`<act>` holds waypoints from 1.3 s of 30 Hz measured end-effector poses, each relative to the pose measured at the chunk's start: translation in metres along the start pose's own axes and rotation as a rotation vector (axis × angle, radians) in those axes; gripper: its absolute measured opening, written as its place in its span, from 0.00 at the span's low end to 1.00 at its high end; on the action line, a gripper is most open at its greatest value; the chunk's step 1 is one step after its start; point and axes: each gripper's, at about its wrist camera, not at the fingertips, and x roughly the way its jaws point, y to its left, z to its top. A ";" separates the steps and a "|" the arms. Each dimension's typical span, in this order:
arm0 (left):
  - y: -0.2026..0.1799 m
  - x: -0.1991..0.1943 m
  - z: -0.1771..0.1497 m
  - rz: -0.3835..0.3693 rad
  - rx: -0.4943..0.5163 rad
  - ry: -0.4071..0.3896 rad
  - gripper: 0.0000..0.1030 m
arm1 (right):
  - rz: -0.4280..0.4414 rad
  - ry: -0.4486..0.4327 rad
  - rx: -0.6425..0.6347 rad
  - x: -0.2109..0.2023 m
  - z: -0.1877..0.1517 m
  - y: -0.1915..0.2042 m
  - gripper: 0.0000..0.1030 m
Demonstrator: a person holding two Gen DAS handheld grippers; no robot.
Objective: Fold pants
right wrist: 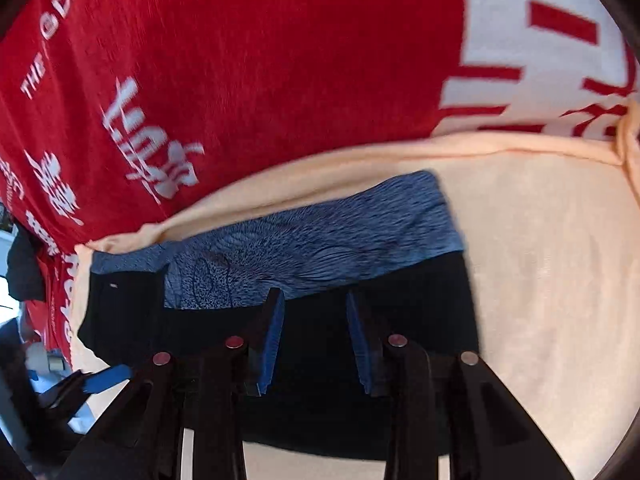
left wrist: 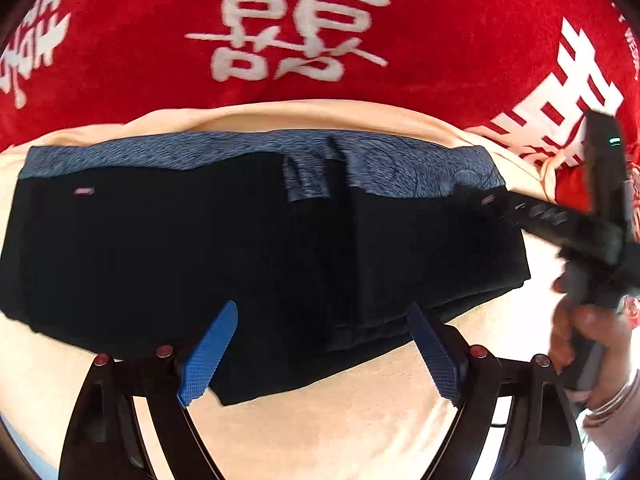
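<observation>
The black pants (left wrist: pixel 160 248) lie folded into a wide rectangle, with the blue patterned waistband (left wrist: pixel 200 152) along the far edge. My left gripper (left wrist: pixel 322 312) hangs open and wide over the near edge, nothing between its blue pads. My right gripper (left wrist: pixel 496 204), held by a hand (left wrist: pixel 592 328), reaches in from the right to the waistband's right end. In the right wrist view the right gripper (right wrist: pixel 314 300) stands partly open just above the black cloth (right wrist: pixel 420 300), below the waistband (right wrist: pixel 320 236). No fold shows pinched between its pads. One of the left gripper's fingers (right wrist: pixel 108 376) shows at lower left.
The pants rest on a cream cloth (left wrist: pixel 320 420) that spreads wide to the right (right wrist: pixel 540 280). Beneath and beyond lies a red blanket (left wrist: pixel 440 40) with white characters (right wrist: pixel 280 80). A sleeve with a bracelet (left wrist: pixel 616 396) is at the right edge.
</observation>
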 end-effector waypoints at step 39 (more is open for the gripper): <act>0.138 -0.006 -0.027 0.161 -0.237 -0.007 0.85 | 0.120 0.136 -0.125 -0.027 -0.082 0.090 0.44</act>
